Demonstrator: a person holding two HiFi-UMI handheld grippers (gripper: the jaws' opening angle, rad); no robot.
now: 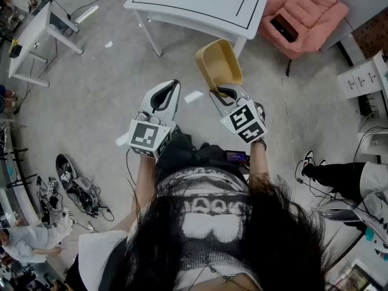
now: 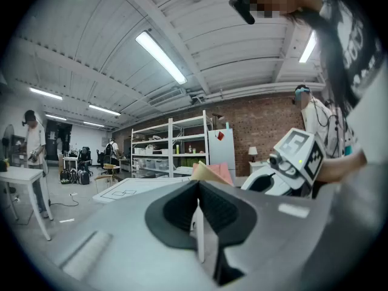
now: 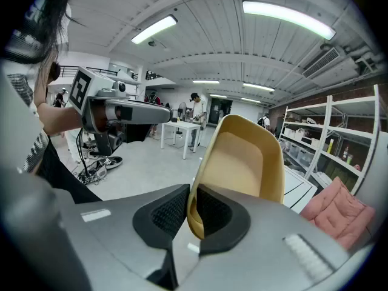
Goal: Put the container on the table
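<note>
A tan plastic container (image 1: 218, 65) hangs tilted in the air over the floor, its opening facing up and left. My right gripper (image 1: 223, 93) is shut on its near wall; in the right gripper view the pads (image 3: 213, 211) clamp the container's (image 3: 245, 162) rim. The white table (image 1: 200, 2) with black outlines stands ahead, beyond the container. My left gripper (image 1: 170, 90) is held beside the right one, at about the same height. Its jaws are shut with nothing between them (image 2: 197, 214). The left gripper view shows the table (image 2: 130, 190) farther off.
A pink armchair (image 1: 303, 14) stands right of the table. Another white table (image 1: 36, 35) is at the far left. Cables and shoes (image 1: 76, 190) lie on the floor at the left. Someone's legs (image 1: 339, 174) and white drawers (image 1: 364, 77) are on the right.
</note>
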